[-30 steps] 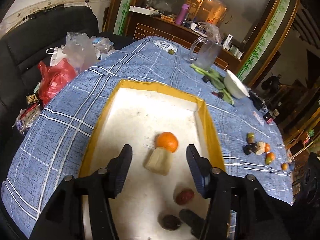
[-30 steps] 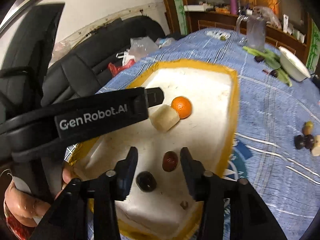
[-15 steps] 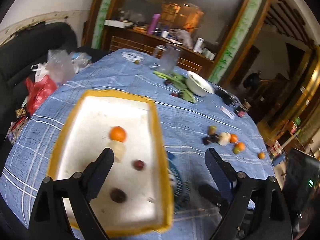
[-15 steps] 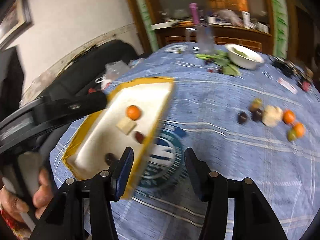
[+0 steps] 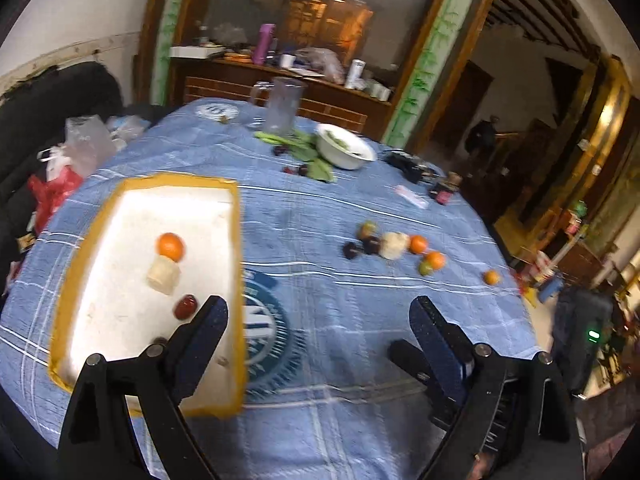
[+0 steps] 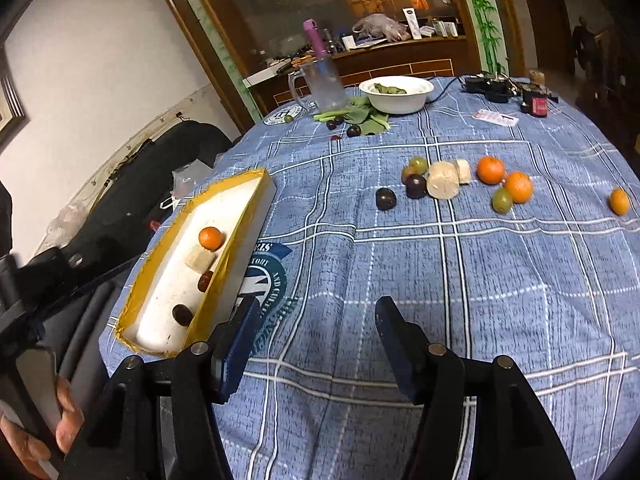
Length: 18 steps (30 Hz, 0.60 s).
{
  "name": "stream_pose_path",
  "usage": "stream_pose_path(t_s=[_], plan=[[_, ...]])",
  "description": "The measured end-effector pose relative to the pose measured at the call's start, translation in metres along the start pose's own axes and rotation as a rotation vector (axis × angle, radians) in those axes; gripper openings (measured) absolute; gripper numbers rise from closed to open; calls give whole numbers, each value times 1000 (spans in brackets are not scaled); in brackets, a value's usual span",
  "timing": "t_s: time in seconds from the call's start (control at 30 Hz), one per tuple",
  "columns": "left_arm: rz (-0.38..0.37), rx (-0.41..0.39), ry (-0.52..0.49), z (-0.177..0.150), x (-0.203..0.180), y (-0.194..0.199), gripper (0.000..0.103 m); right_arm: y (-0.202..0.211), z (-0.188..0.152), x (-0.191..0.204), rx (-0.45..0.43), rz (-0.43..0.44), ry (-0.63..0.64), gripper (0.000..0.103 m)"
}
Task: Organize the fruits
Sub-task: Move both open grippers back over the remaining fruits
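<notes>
A blue checked cloth (image 6: 460, 264) with a round printed emblem covers the table. On its left side sits a shallow rectangular tray (image 6: 224, 280), white foam inside with a rough yellow rim. Four pieces lie in it in a line: one glossy orange (image 6: 210, 238), one pale blocky chunk (image 6: 199, 259) touching it, one small red fruit (image 6: 205, 281) and one dark round fruit (image 6: 182, 314) nearest the tray's near end.

Well apart on the bare cloth is a loose cluster (image 6: 460, 180): three oranges, two pale cut chunks, three dark round fruits and two greenish ones. Farther back stand a white bowl (image 6: 396, 94) and a clear plastic jug (image 6: 324, 84).

The left gripper (image 5: 318, 316) hangs over the cloth just right of the tray, its flat black fingers wide apart and empty. The right gripper (image 6: 316, 318) is likewise spread and empty, over the emblem.
</notes>
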State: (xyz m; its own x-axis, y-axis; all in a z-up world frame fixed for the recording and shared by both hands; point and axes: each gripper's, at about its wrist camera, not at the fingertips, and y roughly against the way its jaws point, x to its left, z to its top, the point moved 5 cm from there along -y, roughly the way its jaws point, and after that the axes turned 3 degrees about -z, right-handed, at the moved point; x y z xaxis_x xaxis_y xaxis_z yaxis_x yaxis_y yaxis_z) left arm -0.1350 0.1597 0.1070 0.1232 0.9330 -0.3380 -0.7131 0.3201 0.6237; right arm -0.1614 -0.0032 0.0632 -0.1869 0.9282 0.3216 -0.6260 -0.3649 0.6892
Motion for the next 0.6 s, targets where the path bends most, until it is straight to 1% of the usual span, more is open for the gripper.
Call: stream_pose_path(t_s=[0.1, 0.17, 0.3, 0.37, 0.47, 0.6], plan=[[-12, -27, -27, -3, -11, 10, 92, 4, -2, -6, -14, -16, -14, 64], [-26, -33, -33, -6, -14, 13, 92, 3, -5, -9, -9, -22, -26, 64], [-22, -15, -16, -10, -14, 9, 92, 2, -13, -10, 1, -38, -18, 64], [-34, -9, -11, -13, -13, 9, 92, 1, -17, -11, 1, -57, -2, 64], [-14, -5, -23, -14, -11, 6, 92, -5, -23, -21, 16, -62, -3, 64], [19, 21, -15, -14, -1, -9, 92, -12, -27, -54, 51, -60, -54, 64]])
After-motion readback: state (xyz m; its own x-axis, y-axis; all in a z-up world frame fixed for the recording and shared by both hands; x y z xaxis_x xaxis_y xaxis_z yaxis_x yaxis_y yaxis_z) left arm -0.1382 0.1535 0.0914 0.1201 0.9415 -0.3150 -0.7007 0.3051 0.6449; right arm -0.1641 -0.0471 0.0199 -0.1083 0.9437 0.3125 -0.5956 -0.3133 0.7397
